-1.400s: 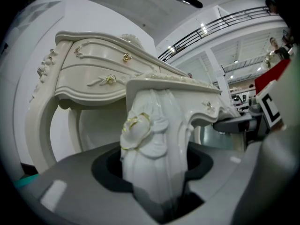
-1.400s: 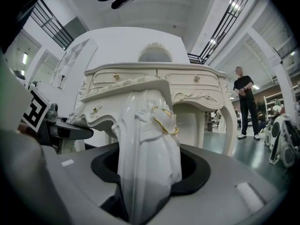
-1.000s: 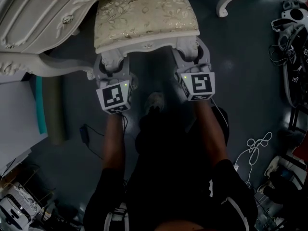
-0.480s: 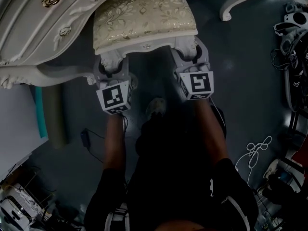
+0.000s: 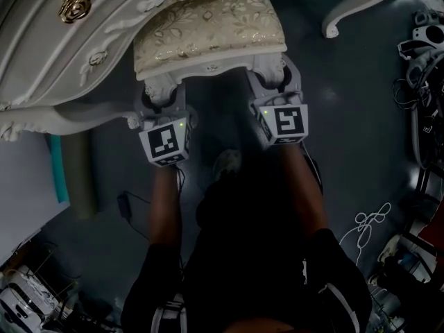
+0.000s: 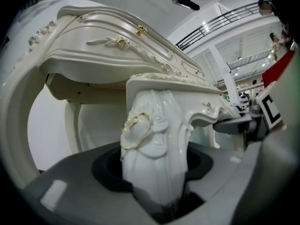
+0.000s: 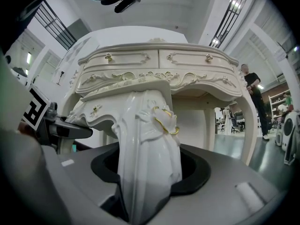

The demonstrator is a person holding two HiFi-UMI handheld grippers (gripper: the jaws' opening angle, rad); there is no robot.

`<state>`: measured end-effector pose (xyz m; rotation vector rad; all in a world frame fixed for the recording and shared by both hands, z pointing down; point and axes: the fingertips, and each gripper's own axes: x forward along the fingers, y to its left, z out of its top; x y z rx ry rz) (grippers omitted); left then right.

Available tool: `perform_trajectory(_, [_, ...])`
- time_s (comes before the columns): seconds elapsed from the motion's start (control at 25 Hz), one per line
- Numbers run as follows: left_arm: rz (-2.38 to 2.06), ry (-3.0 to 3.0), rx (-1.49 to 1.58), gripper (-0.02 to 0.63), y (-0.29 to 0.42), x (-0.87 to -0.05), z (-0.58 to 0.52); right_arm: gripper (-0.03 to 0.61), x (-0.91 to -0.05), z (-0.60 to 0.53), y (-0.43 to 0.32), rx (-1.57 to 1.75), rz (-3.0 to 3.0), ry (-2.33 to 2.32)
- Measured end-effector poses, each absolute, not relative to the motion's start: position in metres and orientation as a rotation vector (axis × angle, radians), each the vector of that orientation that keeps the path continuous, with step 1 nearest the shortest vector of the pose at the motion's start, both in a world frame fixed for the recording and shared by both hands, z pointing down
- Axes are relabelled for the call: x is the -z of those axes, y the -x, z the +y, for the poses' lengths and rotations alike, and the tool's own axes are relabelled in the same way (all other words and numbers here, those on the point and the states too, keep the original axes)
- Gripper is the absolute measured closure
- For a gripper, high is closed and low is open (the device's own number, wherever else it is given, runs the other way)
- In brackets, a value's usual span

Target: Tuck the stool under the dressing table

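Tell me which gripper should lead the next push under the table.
Probably right: left gripper and right gripper both clamp stool legs, but the right faces the dressing table's gap squarely.

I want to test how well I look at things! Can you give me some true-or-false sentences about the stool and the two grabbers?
1. The left gripper is clamped on a leg of the stool. True.
2. The right gripper is empty. False: it grips the stool's other front leg.
3. The cushion has a leafy pattern. True.
4. The stool is fully hidden under the dressing table. False: most of the cushion shows in front of the table.
5. The dressing table is black. False: it is white with a gold handle.
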<state>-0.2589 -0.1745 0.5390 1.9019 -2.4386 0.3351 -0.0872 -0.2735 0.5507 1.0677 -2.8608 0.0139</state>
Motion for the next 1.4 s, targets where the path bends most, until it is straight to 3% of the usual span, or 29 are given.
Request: perform_trajectory(1.4, [-2.592,-1.869,-0.306,0.347,0.313,-0.564,-0.214,0.324,-0.576,-0.326,0.150,0.115,-2.955,-1.033])
